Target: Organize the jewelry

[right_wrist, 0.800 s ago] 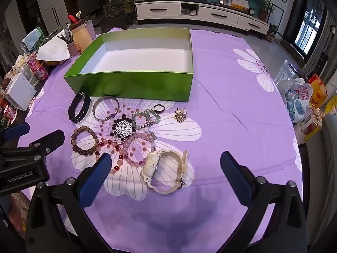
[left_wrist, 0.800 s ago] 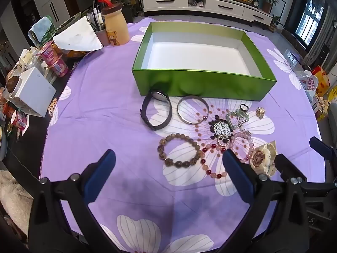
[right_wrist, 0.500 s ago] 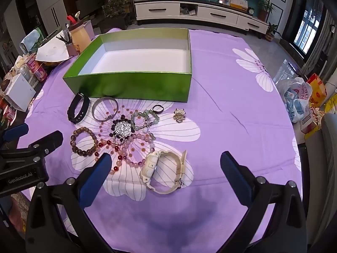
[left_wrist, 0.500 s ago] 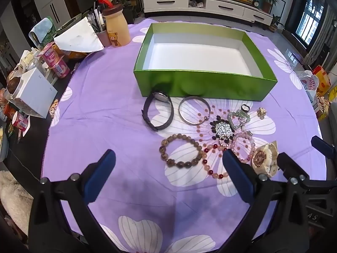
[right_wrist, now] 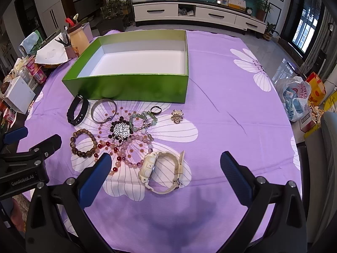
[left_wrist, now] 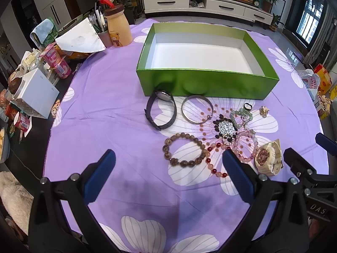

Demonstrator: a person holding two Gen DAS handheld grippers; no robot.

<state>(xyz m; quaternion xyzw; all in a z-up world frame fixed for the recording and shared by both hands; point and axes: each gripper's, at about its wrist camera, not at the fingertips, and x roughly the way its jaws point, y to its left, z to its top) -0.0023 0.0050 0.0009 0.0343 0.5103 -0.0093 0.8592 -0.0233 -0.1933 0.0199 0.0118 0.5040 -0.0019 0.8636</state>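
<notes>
Nothing has gone into the shallow green cardboard box with the white floor (left_wrist: 202,57) yet; its inside is bare, so by my reckoning the sorting has not begun. Every piece lies on the purple flower-print surface (left_wrist: 101,113) on the near side of the box. Closest to the box's near wall are the black strap watch (left_wrist: 161,112) and the plain silver metal bangle (left_wrist: 197,109), side by side. A small dark ring (right_wrist: 155,109) and a little gold sparkly charm (right_wrist: 177,116) sit a bit further off. Nearer me, the brown wooden-bead bracelet (left_wrist: 184,152), a pale green bead strand (right_wrist: 145,119), a black-and-white beaded round piece (right_wrist: 121,129) and the pink and red bead bracelets (right_wrist: 128,149) overlap in a loose tangle, and the chunky cream plastic watch (right_wrist: 163,171) lies furthest from the box. The left gripper (left_wrist: 168,177) and the right gripper (right_wrist: 166,176) both hover above the cloth, fingers spread wide with nothing between them. All pieces remain to be moved; the tangled beads look the fiddliest.
</notes>
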